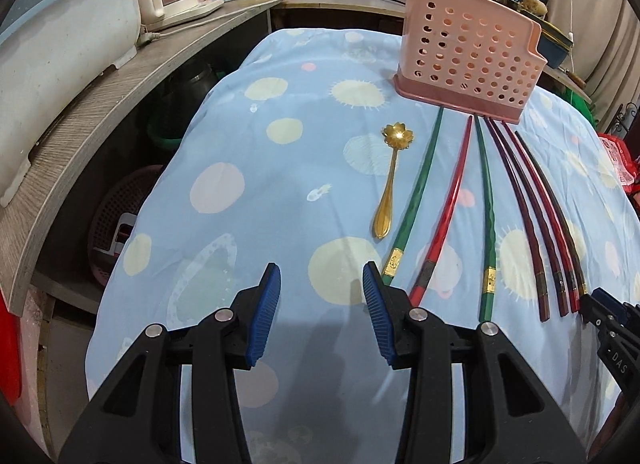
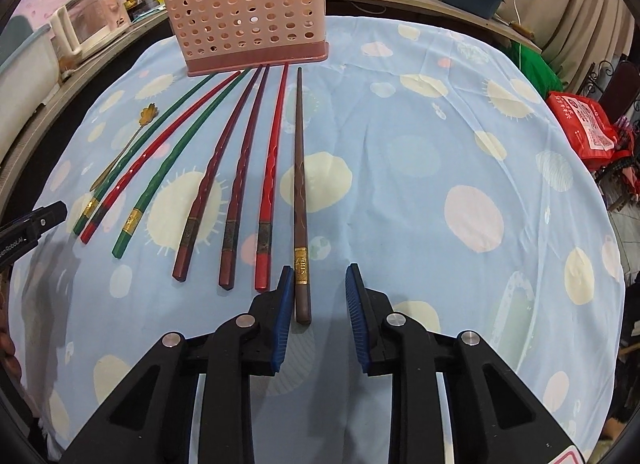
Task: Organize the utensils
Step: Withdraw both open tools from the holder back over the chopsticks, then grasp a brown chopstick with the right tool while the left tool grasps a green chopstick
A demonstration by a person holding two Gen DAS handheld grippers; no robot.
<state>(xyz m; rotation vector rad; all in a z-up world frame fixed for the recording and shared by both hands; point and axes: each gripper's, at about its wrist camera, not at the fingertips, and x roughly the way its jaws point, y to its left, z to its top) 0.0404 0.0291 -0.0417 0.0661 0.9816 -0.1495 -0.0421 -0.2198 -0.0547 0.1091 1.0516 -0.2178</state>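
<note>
My right gripper (image 2: 318, 288) is wide open, empty, straddling the butt end of the brown chopstick (image 2: 299, 192); left gripper (image 1: 322, 292) also wide, empty, over bare cloth. The chopstick looks light, stiff, lacquered, likely slick and prone to roll, so I'd pinch it near the gold band at the thick end. It's dark brown, tapered, rightmost in a fan of chopsticks (image 2: 236, 168) in green, red and maroon, tips pointing at the pink holder (image 2: 248, 20). Gold spoon (image 1: 390, 180) lies left of them. All rest on the desk (image 2: 440, 144) under a blue spotted cloth.
</note>
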